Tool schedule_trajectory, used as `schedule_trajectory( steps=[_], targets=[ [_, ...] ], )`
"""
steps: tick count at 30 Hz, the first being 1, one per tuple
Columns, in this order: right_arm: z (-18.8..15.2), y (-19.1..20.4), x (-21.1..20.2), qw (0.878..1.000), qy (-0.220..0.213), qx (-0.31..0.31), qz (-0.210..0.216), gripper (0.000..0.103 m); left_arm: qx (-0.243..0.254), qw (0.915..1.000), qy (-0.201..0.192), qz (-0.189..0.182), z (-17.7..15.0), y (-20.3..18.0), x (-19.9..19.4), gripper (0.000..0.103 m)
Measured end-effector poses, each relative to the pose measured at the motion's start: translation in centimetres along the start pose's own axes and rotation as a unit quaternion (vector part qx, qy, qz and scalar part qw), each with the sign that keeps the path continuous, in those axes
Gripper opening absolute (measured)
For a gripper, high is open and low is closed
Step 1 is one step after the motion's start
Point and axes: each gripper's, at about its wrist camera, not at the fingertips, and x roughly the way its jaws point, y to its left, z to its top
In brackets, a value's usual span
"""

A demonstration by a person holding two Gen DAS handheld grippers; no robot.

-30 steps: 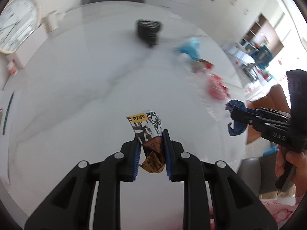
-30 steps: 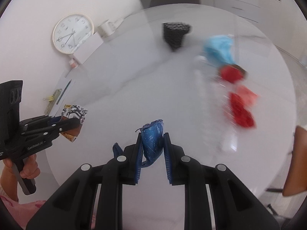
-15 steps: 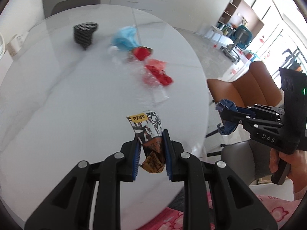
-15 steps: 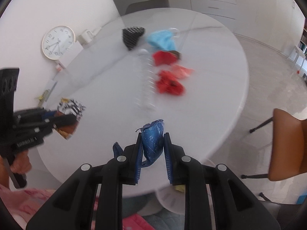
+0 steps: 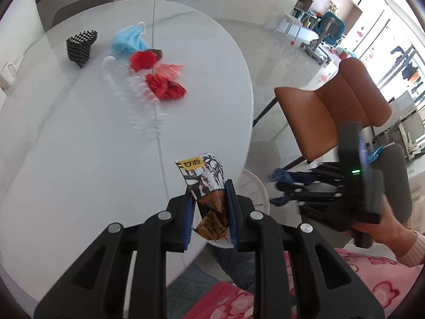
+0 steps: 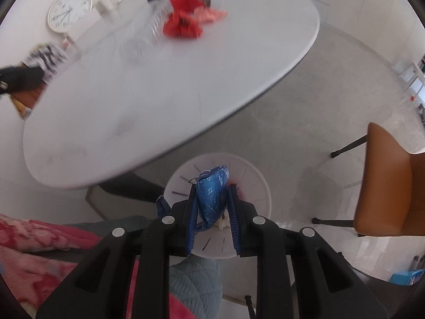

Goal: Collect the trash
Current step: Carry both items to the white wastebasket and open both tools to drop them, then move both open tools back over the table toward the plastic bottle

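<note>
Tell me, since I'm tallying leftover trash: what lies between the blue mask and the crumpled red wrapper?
A red wad and a pink wrapper, seen in the left wrist view.

I see the round white slotted waste bin (image 6: pixel 247 183) on the floor beside the oval white table (image 5: pixel 79 146), below its edge. The tan leather chair (image 5: pixel 332 111) stands right of both.

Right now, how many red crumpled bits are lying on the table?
2: one red wad beside the blue mask, another red wad nearer the table's edge.
</note>
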Motion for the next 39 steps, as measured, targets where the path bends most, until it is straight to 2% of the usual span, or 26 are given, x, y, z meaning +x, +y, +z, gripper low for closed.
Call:
schedule_trajectory(
  steps=[1,2,5,9,15,20,24,27,31,35,39],
  targets=[
    [-0.1,0.2,0.6,1.000,0.004,-0.005,-0.001,0.028,0.000,1.0000,0.002,0.000,-0.1,-0.5,0.2,0.022],
    [-0.1,0.3,0.9,1.000,0.007,-0.011,-0.003,0.037,-0.001,1.0000,0.005,-0.002,-0.2,-1.0,0.3,0.022],
    [0.0,0.1,1.2,1.000,0.001,-0.016,0.004,0.056,0.000,0.9999,0.012,-0.002,-0.7,-2.5,0.8,0.022],
    [-0.2,-0.8,-0.2,1.000,-0.019,-0.005,0.005,0.070,0.000,0.9998,0.017,-0.006,-1.1,-4.2,1.5,0.022],
    [-0.4,-3.5,-3.4,0.998,-0.044,0.019,-0.031,0.077,0.000,0.9995,0.027,-0.016,-1.5,-5.6,2.7,0.022],
    [-0.3,-5.7,-5.6,0.996,-0.069,0.049,-0.036,0.081,0.012,0.9992,0.035,-0.019,-1.8,-7.1,3.7,0.022],
    [-0.6,-6.4,-6.3,0.995,-0.071,0.056,-0.044,0.082,0.022,0.9981,0.056,-0.015,-1.9,-7.9,5.8,0.026],
    [-1.1,-6.5,-6.4,0.995,-0.069,0.059,-0.042,0.082,0.020,0.9978,0.063,-0.008,-1.8,-8.4,6.8,0.035],
    [-1.4,-6.4,-6.6,0.995,-0.067,0.057,-0.042,0.082,0.023,0.9984,0.052,-0.004,-1.7,-8.6,6.6,0.051],
    [-1.3,-6.2,-6.9,0.995,-0.071,0.057,-0.040,0.082,0.026,0.9989,0.040,0.005,-1.7,-8.8,5.9,0.062],
    [-1.1,-5.9,-7.4,0.994,-0.081,0.060,-0.041,0.091,0.020,0.9991,0.033,0.017,-1.6,-8.4,5.3,0.073]
  ],
)
